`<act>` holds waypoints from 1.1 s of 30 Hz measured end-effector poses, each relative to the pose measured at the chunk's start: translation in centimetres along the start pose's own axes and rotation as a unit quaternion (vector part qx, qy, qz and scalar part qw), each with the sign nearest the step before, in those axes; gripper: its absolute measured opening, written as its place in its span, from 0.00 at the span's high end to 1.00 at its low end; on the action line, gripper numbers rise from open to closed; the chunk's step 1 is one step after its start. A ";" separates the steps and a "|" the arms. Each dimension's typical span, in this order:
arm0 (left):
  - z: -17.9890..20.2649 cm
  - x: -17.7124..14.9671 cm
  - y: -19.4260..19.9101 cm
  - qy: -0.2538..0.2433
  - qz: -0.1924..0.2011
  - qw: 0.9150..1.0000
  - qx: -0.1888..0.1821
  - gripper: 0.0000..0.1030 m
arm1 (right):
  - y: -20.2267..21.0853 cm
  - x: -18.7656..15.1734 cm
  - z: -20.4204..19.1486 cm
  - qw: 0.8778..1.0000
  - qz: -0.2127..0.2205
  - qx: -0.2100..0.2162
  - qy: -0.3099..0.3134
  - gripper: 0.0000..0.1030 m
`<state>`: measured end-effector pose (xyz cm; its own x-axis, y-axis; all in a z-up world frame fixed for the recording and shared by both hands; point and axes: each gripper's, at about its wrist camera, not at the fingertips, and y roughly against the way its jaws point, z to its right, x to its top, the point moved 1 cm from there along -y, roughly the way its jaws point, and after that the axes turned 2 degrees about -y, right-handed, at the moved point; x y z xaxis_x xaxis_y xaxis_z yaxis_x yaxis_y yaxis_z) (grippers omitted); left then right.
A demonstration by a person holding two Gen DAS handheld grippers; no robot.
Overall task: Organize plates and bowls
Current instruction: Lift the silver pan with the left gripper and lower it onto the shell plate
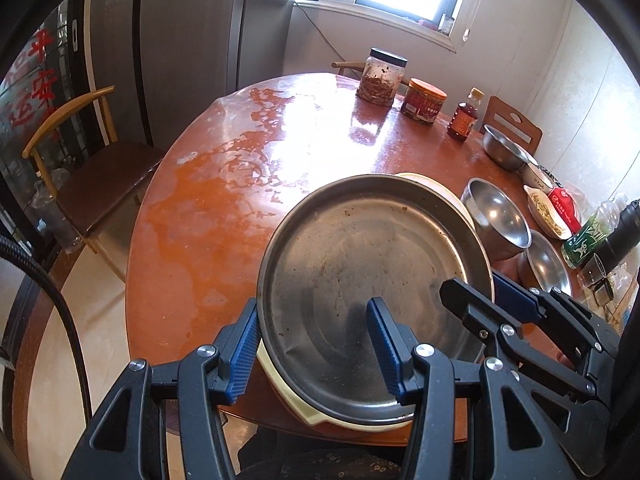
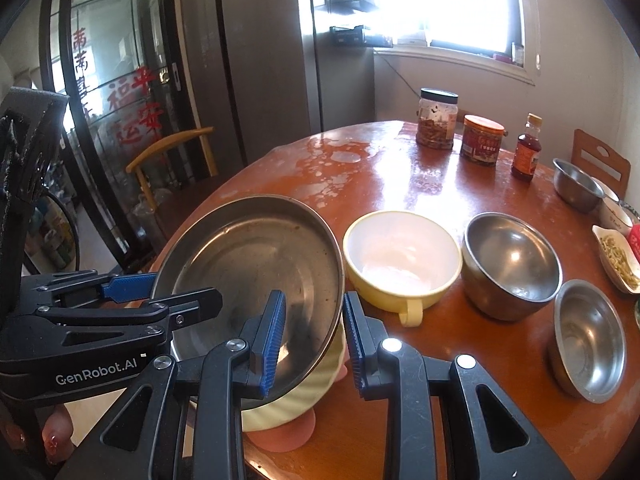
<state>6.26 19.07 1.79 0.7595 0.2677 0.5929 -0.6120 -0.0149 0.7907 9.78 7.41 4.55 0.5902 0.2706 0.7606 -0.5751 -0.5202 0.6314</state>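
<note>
A steel plate (image 1: 360, 256) (image 2: 256, 264) lies on a cream plate (image 1: 304, 408) (image 2: 296, 396) at the near edge of the round wooden table (image 1: 224, 184). My left gripper (image 1: 314, 350) is open, its jaws astride the plates' left rim. My right gripper (image 2: 314, 338) is open, its jaws astride their right rim; it also shows in the left wrist view (image 1: 484, 300). To the right stand a yellow bowl with a handle (image 2: 400, 260), a steel bowl (image 2: 512, 264) and a smaller steel bowl (image 2: 588, 340).
At the table's far side stand a black-lidded jar (image 2: 436, 120), a red-lidded jar (image 2: 480, 140), a sauce bottle (image 2: 528, 148) and another steel bowl (image 2: 576, 184). A dish of food (image 2: 616, 256) sits at the right edge. Chairs (image 1: 80, 160) surround the table.
</note>
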 end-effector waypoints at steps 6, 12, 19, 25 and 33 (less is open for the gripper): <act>-0.2 0.0 -1.0 0.000 -0.010 1.000 0.001 0.49 | -1.0 -0.1 -0.1 1.000 -0.011 -0.003 -0.001 0.70; -0.5 -0.1 -1.4 0.000 -0.014 1.000 0.001 0.49 | -2.0 -0.3 -0.1 1.000 -0.023 -0.004 -0.002 0.69; -0.5 -0.3 -1.7 -0.002 -0.016 1.000 0.001 0.50 | -2.4 -0.8 0.2 0.999 -0.032 -0.004 -0.006 0.69; -0.3 -0.4 -1.7 -0.006 -0.012 1.000 0.005 0.50 | -2.6 -1.1 0.2 0.999 -0.037 -0.006 -0.004 0.69; -0.1 -0.4 -1.7 -0.015 -0.012 1.000 0.014 0.50 | -2.8 -1.6 0.1 0.999 -0.046 -0.008 -0.001 0.69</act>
<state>6.96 19.13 0.18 0.7804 0.2385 0.5779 -0.5875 -0.0366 0.8084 10.52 8.38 1.53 0.6427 0.3148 0.6984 -0.5268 -0.4803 0.7013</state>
